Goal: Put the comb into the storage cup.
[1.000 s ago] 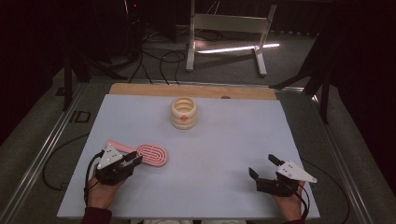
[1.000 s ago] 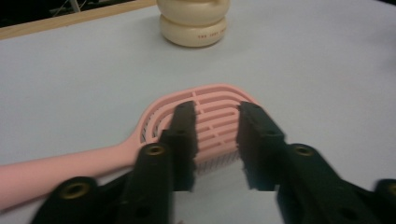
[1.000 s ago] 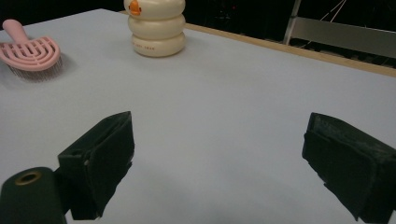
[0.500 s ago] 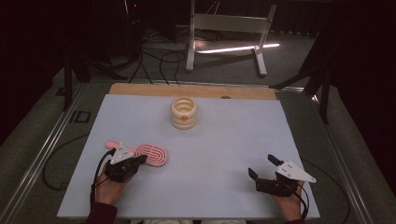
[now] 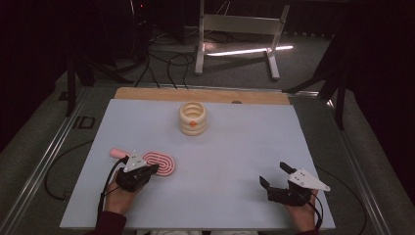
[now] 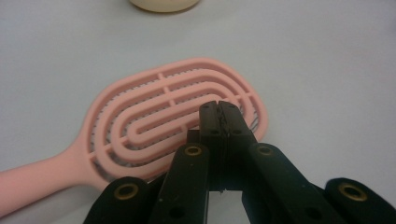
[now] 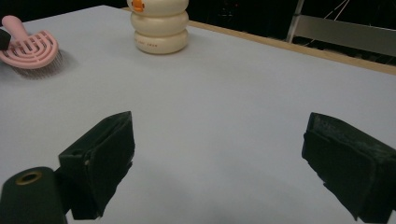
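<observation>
The left gripper [image 6: 218, 108] had its jaws closed together over the pink hairbrush [image 6: 154, 121], gripping nothing; the right gripper [image 5: 276, 175], well apart from the hairbrush, kept its jaws open.

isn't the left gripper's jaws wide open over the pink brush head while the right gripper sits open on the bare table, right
Not quite. The left gripper is shut, its jaws pressed together with nothing between them, as the left gripper view shows. The rest holds: it sits over the head of the pink brush, and the right gripper rests with jaws open over the bare table.
</observation>
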Available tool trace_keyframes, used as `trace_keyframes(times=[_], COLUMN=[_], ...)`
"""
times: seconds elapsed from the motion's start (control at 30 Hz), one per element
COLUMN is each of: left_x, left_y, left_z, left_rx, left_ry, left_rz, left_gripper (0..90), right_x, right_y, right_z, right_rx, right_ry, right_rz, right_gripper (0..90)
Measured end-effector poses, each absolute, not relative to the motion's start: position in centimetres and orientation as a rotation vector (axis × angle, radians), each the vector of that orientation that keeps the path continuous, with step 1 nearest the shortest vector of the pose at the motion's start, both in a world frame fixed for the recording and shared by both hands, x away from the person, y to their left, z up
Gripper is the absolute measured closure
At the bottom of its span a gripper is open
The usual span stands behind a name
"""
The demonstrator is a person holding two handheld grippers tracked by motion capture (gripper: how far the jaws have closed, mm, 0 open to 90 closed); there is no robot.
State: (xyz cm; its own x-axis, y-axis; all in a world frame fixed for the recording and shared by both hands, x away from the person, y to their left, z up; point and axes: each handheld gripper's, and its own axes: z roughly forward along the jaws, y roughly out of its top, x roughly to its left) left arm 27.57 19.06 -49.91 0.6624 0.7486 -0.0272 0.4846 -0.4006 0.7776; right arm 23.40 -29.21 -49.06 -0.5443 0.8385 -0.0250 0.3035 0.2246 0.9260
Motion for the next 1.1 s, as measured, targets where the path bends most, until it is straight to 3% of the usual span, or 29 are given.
trace_keyframes(times=[1.1], left_x=[27.9], left_y=[16.1], left_z=[-50.4], left_rx=[2.166], left_ry=[0.854], left_rz=[0.351], left_gripper=[90.0], right_x=[23.4], right_y=[-29.1], right_z=[-49.1], right_rx=[1.04], right_ry=[1.976], right_rz=[1.305], right_gripper=[9.5])
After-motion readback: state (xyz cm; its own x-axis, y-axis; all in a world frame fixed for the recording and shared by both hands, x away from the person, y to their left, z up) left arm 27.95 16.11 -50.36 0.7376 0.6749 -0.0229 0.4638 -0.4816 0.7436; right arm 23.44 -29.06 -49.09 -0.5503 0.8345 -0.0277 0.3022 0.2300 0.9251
